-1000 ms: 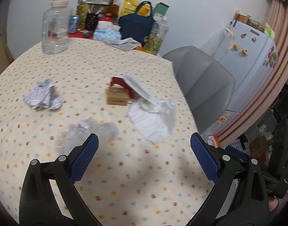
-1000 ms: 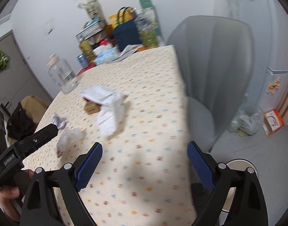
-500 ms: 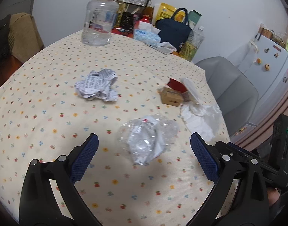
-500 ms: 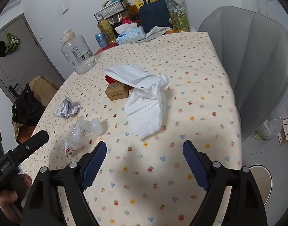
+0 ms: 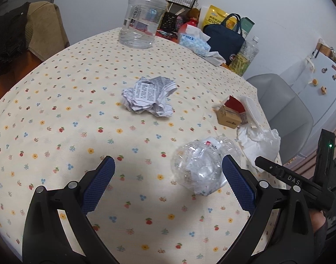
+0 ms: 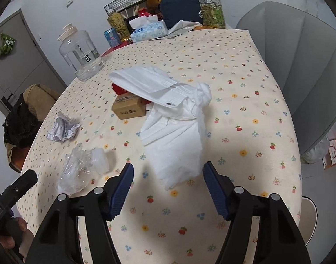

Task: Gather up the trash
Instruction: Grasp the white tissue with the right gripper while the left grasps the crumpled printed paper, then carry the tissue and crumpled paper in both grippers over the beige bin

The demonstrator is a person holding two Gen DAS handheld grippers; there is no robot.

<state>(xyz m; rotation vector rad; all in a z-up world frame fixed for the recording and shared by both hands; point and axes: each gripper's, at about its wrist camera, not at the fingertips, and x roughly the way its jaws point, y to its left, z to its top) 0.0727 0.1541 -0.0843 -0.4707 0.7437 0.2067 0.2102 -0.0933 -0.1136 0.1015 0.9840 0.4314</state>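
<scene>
Trash lies on the flowered tablecloth (image 5: 58, 132). A crushed clear plastic bottle (image 5: 203, 165) sits just ahead of my left gripper (image 5: 168, 176), nearer its right finger; the jaws are wide open around nothing. A crumpled printed paper (image 5: 150, 96) lies farther out. My right gripper (image 6: 168, 180) hovers before a crumpled white tissue (image 6: 176, 138). Its jaws are closing, with the tissue's near tip just ahead of them, not gripped. A white face mask (image 6: 146, 83) drapes over a small cardboard box (image 6: 128, 109). The crushed bottle (image 6: 80, 169) and the paper (image 6: 62, 129) show at left.
A big clear water jug (image 5: 141, 19), a tissue box (image 5: 194, 41), a navy bag (image 5: 225, 37) and bottles crowd the table's far end. A grey chair (image 6: 299, 66) stands at the right edge. A hand (image 6: 11, 237) holds the other gripper at lower left.
Both grippers moved forward and down toward the table. The left view swung left, bringing the bottle and paper close. The right gripper's jaws have narrowed, now near the tissue.
</scene>
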